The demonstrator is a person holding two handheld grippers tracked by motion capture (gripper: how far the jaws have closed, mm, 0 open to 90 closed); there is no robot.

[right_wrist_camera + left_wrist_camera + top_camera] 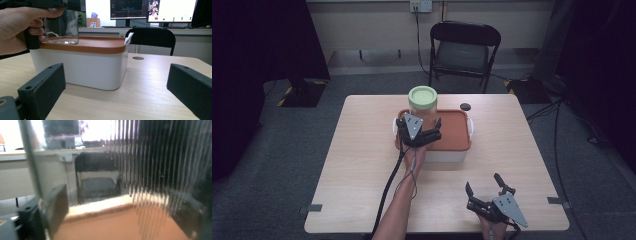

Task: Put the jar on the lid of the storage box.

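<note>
A clear ribbed glass jar (422, 102) with a pale green lid stands on the orange lid (454, 130) of a white box (447, 156) at the table's middle. My left gripper (419, 124) reaches in from the near side, one jaw on each side of the jar, shut on it. In the left gripper view the jar (150, 170) sits right in front of the camera above the orange lid (112, 225). In the right gripper view the jar (62, 27) rests on the box (82, 65) beside a hand. My right gripper (483, 182) stands open near the front right, holding nothing.
A small dark disc (466, 106) lies on the table behind the box. A black folding chair (464, 47) stands beyond the far edge. Bare tabletop (362, 165) stretches left and right of the box. Tape marks (314, 207) sit near the front corners.
</note>
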